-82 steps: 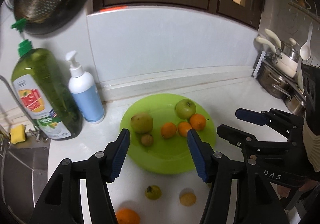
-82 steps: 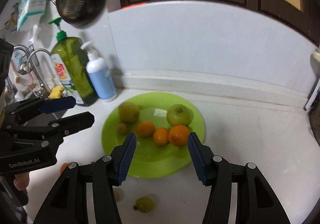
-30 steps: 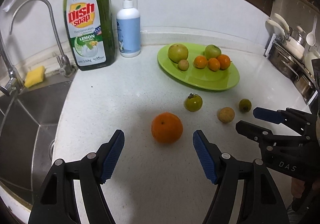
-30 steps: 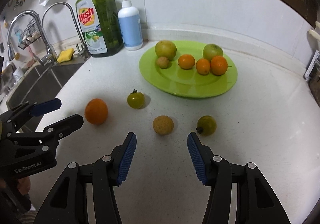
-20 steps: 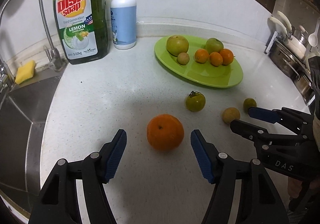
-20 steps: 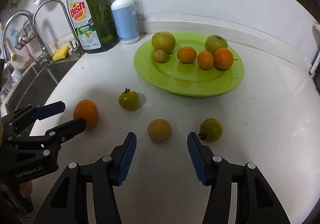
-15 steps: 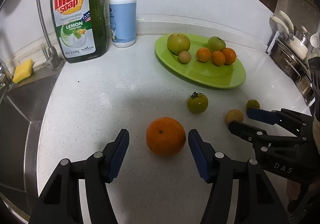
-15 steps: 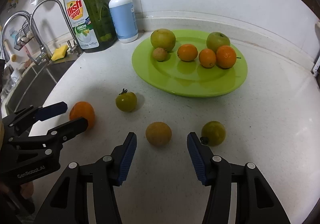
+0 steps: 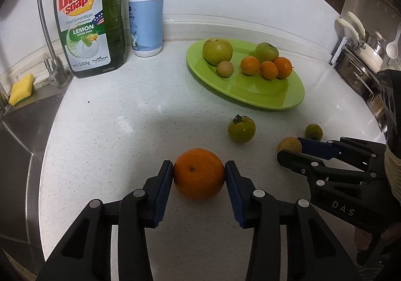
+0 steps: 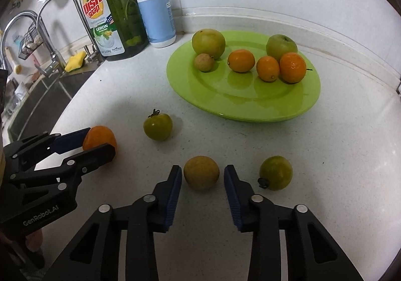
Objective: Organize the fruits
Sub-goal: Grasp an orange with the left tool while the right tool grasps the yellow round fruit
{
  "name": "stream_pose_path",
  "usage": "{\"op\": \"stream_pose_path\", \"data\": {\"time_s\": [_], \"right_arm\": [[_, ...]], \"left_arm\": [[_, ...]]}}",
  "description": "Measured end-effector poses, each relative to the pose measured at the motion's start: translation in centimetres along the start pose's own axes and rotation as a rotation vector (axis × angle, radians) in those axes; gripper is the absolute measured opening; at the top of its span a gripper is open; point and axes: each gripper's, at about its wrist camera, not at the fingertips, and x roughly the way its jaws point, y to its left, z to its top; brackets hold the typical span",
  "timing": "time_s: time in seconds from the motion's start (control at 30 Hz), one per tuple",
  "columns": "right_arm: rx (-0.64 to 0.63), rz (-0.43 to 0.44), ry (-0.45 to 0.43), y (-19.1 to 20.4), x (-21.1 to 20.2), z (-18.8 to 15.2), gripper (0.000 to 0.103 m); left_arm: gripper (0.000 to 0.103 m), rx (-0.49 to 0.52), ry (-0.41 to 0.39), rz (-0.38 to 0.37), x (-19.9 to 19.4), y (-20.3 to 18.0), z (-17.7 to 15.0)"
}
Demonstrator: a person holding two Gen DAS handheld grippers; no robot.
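While both sets of jaws have just been closing, the left gripper [image 9: 199, 173] now pinches the orange [image 9: 198, 172] at lower centre; the right gripper [image 10: 202, 177] brackets the brown fruit [image 10: 201, 172], small gaps showing. The plate [image 10: 250, 110], upper right, comes next.

Dim, sharp frames (fisheye-bent edges)

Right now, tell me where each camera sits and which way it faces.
Left wrist: on the left tool, aimed down across the counter; its jaws, just closing, press the orange; the right tool shows at right.
Right wrist: on the right tool, aimed likewise; its jaws, just closing, flank a brown fruit with gaps; left tool at left.
Shared: plate, orange, brown fruit.
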Motion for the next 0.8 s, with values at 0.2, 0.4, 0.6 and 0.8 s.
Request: {"op": "stream_pose_path", "data": {"time_s": [0.2, 0.4, 0.6, 0.8], "right_arm": [[-0.003, 0.006, 0.001, 0.1, 0.0, 0.0, 0.031], [-0.011, 0.008, -0.009, 0.3, -0.3, 0.0, 0.031], [-0.011, 0.014, -0.026, 0.2, -1.1, 0.2, 0.031], [-0.001, 0.022, -0.054, -0.1, -2.4, 0.8, 0.031]], "left_arm": [[0.042, 0.003, 0.001, 0.003, 0.0, 0.1, 0.0], [0.042, 0.003, -0.004, 0.008, -0.3, 0.0, -0.1], [0.042, 0.005, -0.014, 0.007, -0.9, -0.2, 0.3], [0.042, 0.009, -0.034, -0.022, -2.2, -0.8, 1.3]]}}
